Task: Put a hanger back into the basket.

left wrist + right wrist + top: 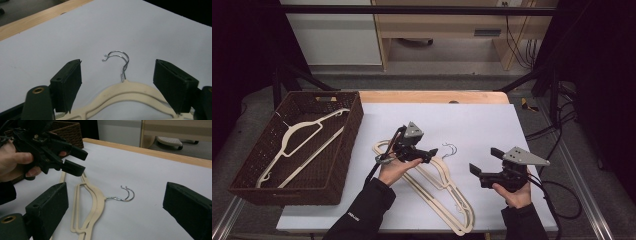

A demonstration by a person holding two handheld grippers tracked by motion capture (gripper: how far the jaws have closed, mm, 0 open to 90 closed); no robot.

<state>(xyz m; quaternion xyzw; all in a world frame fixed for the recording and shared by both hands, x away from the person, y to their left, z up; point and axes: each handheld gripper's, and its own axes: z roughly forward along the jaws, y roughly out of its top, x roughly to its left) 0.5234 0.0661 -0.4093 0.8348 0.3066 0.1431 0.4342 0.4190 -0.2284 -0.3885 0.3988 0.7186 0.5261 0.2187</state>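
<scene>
Holding the left gripper (430,153) low over the hangers (439,182), we have its jaws spread on either side of the top of the cream hanger frames, with the pads clear of the plastic; in the left gripper view nothing is pinched, and the wire hooks (117,60) lie just ahead of the gap. We cannot tell whether the jaw tips touch the sheet (472,120). Our right gripper (484,161) hangs above the sheet to the right of the hangers, well apart from them, its jaws wide open and empty; in the right gripper view its two pads frame the hooks and the bare sheet. The two hangers lie stacked on the white sheet near the table's middle, hooks pointing away from us. Left of the sheet sits a brown basket (357,112) with another hanger (294,135) inside.
</scene>
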